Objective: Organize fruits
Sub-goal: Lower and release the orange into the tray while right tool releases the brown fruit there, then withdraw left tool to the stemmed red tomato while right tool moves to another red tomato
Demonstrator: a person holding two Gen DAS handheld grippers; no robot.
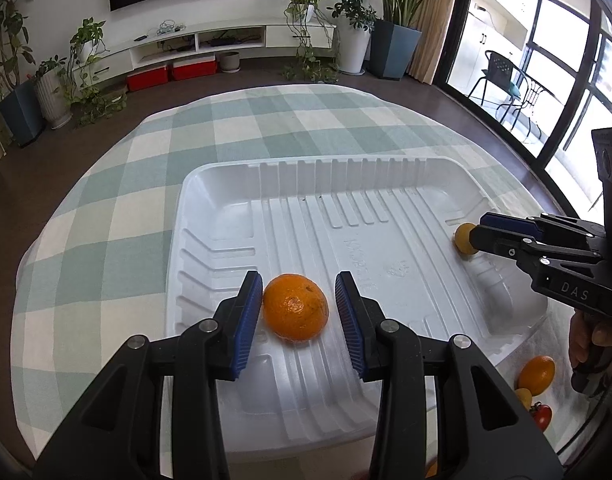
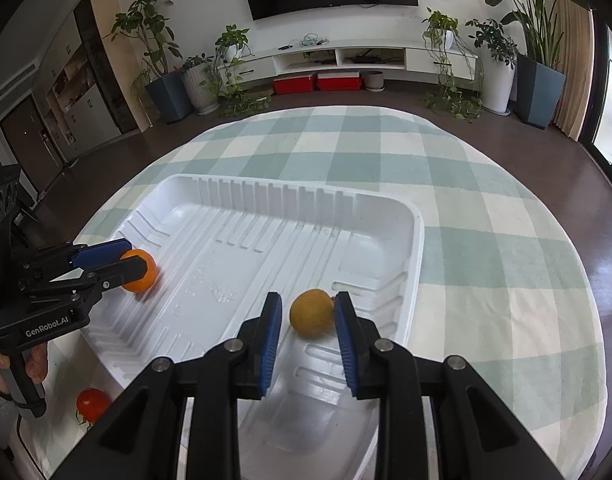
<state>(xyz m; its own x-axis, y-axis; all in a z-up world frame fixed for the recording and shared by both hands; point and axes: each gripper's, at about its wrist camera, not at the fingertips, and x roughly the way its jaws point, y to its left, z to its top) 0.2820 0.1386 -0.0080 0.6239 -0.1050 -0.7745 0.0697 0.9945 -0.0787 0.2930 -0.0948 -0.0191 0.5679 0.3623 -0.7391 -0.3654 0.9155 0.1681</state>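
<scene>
Left wrist view: the left claw [image 1: 298, 312] brackets the orange [image 1: 295, 306] on the white tray [image 1: 265, 172] near its left wall, the left pad touching and a gap at the right pad, so it is not pinching. More fruit [image 1: 536, 375] lies off the tray at the bench's near right edge.

Right wrist view: the right claw [image 2: 308, 322] likewise straddles a yellow-brown fruit [image 2: 312, 313] in the tray's near right corner, right pad touching and left pad clear. Only here a tomato [image 2: 93, 403] shows beside the tray's near left corner.

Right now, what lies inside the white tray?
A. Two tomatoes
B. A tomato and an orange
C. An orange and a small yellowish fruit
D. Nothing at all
C: the orange sits on the white tray between the left gripper fingers, and the small yellowish fruit lies near the other end at the right gripper.
</scene>
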